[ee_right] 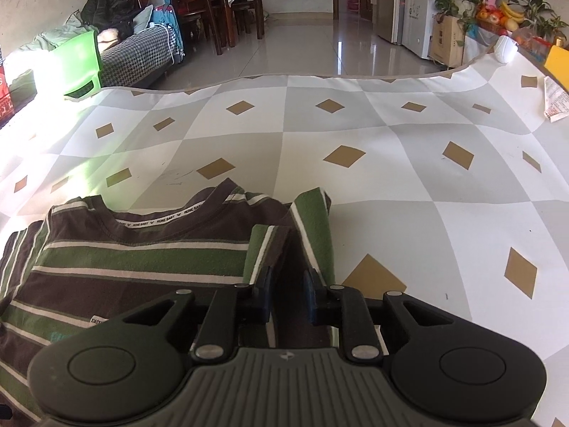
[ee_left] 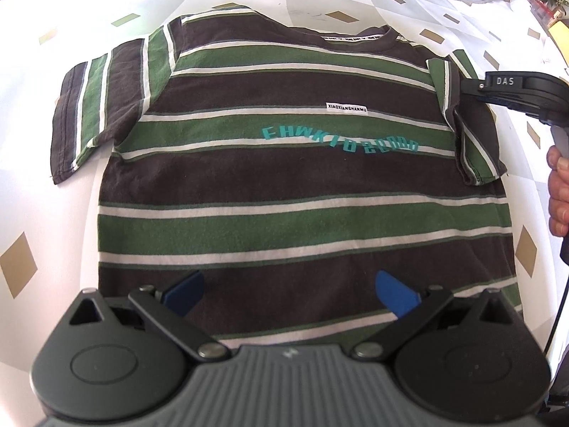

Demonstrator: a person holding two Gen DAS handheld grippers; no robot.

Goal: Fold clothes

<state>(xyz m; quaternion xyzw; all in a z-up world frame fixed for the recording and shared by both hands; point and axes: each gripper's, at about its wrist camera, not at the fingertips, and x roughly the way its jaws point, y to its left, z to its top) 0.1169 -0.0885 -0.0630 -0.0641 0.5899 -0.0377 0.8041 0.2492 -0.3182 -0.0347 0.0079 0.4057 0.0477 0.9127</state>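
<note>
A T-shirt [ee_left: 284, 185] with brown, green and white stripes lies face up and flat on the table, collar at the far side. My left gripper [ee_left: 290, 290] hovers open over the shirt's lower part, its blue pads wide apart with nothing between them. My right gripper [ee_left: 462, 87] reaches in from the right. In the right wrist view this gripper [ee_right: 288, 291] is shut on the right sleeve [ee_right: 270, 245], which stands raised and folded in over the chest. The other sleeve [ee_left: 92, 114] lies spread out flat to the left. The collar [ee_right: 156, 224] shows just left of the held sleeve.
A grey and white checked tablecloth [ee_right: 391, 178] with tan diamonds covers the table. A paper slip [ee_right: 554, 99], a yellow item [ee_right: 556, 62] and a white object [ee_right: 506, 49] sit at the far right edge. A person's hand [ee_left: 558, 195] holds the right gripper's handle.
</note>
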